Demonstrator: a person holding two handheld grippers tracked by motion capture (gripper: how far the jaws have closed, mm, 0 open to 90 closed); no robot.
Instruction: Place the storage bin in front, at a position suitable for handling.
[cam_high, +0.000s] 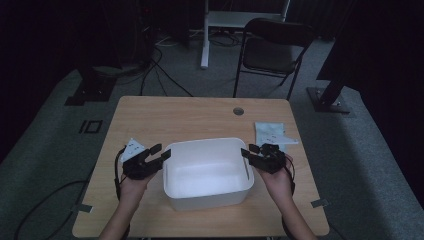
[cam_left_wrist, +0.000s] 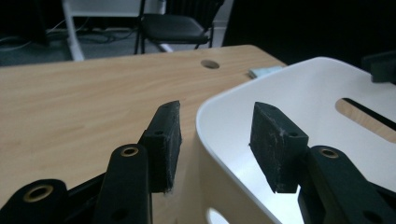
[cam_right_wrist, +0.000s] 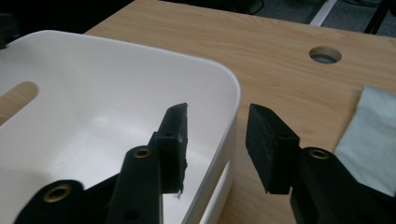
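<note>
- Tub (cam_high: 207, 170), white and rectangular, sits on the near middle of the wooden table (cam_high: 165, 117), its long sides running left to right.
- Left gripper (cam_high: 161, 152) is at the tub's left end; in the left gripper view (cam_left_wrist: 215, 140) its jaws stand apart, one outside the rim and one inside, with the tub wall (cam_left_wrist: 219, 154) between them.
- Neither left pad presses on the wall: a gap shows on each side of the rim.
- Right gripper (cam_high: 248, 151) is at the tub's right end; in the right gripper view (cam_right_wrist: 217, 140) its jaws also stand apart and straddle the rim (cam_right_wrist: 229, 126), one inside the tub and one outside over the table.
- Here too the pads clear the wall on both sides.
- Tub's inside is bare white; a handle slot (cam_right_wrist: 18, 93) is cut in the far end wall, and another slot (cam_left_wrist: 369, 114) shows in the left gripper view.
- Each hand (cam_high: 132, 187) comes in from the near edge, forearms either side of the tub.
- White card (cam_high: 132, 147) lies on the table just beyond the left gripper.
- Pale cloth (cam_high: 272, 133) lies on the table's right side, beyond the right gripper.
- Round cable hole (cam_high: 238, 111) is in the table's far side.
- Black chair (cam_high: 272, 50) stands on the floor past the table.
</note>
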